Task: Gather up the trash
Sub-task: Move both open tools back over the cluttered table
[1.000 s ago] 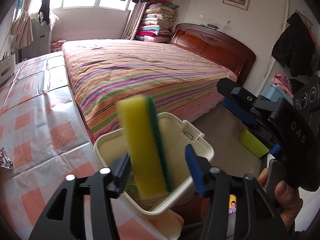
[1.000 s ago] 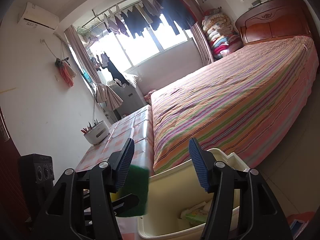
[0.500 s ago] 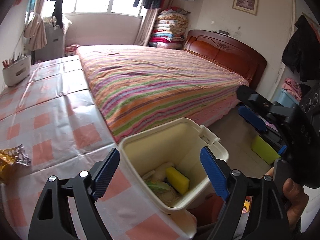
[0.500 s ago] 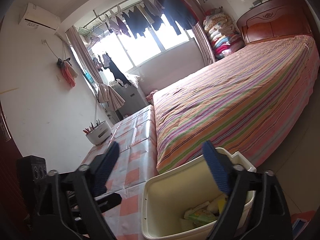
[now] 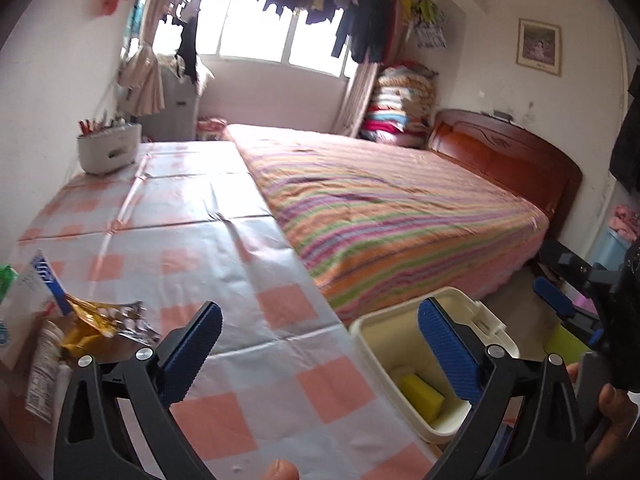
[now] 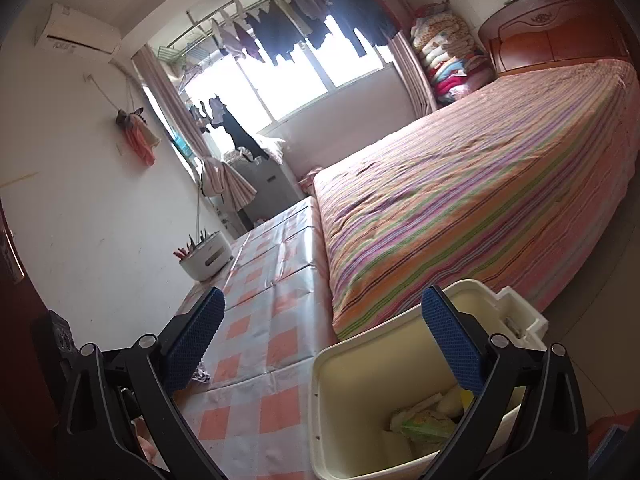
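Note:
A cream plastic bin [image 5: 376, 330] stands beside the table's right edge, between table and bed; it also shows in the right wrist view [image 6: 360, 364]. A yellow sponge [image 5: 422, 396] lies inside it with crumpled wrappers [image 6: 424, 424]. My left gripper [image 5: 320, 354] is open and empty above the table near the bin. My right gripper [image 6: 324, 344] is open and empty above the bin's left rim; it shows at the right edge of the left wrist view [image 5: 556, 300]. A gold foil wrapper [image 5: 100, 318], a white carton [image 5: 28, 300] and a small bottle [image 5: 44, 372] lie on the table at left.
The table has a pink-checked cloth [image 5: 192, 240]. A white utensil holder [image 5: 108, 148] stands at its far end by the wall. A striped bed [image 5: 384, 208] runs along the table's right side. A crumpled foil scrap [image 6: 200, 376] lies on the table.
The left gripper let go of the yellow-green sponge, which dropped into the bin. The left gripper then swung left over the table, bringing the trash at left into view. Both grippers opened wider.

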`<action>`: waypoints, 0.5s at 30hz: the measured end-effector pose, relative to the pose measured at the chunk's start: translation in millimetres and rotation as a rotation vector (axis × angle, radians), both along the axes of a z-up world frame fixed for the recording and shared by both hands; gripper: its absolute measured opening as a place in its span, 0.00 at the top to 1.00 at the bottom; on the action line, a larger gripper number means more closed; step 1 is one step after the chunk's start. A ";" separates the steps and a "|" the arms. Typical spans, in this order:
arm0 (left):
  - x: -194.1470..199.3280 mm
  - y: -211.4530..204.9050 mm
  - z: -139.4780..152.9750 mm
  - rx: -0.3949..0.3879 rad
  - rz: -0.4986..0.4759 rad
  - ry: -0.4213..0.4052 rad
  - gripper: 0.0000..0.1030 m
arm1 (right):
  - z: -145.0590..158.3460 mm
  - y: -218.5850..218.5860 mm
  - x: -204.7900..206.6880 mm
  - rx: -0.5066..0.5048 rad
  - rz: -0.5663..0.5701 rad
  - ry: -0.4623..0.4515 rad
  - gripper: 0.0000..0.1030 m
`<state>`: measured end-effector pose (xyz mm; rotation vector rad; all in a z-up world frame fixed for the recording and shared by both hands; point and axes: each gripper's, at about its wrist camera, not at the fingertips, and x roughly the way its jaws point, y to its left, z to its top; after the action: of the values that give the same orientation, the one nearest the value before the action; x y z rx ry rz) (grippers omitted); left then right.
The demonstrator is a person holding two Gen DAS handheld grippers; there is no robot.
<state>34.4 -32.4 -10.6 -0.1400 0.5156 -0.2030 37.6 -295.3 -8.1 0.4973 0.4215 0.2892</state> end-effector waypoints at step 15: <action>-19.4 81.4 -10.5 0.065 0.112 0.004 0.07 | 1.2 89.1 14.0 -0.074 0.196 -0.004 0.05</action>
<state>15.0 49.0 -21.0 -0.1054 0.5166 -0.0762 51.6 -206.1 -6.9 0.3836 0.4759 0.4620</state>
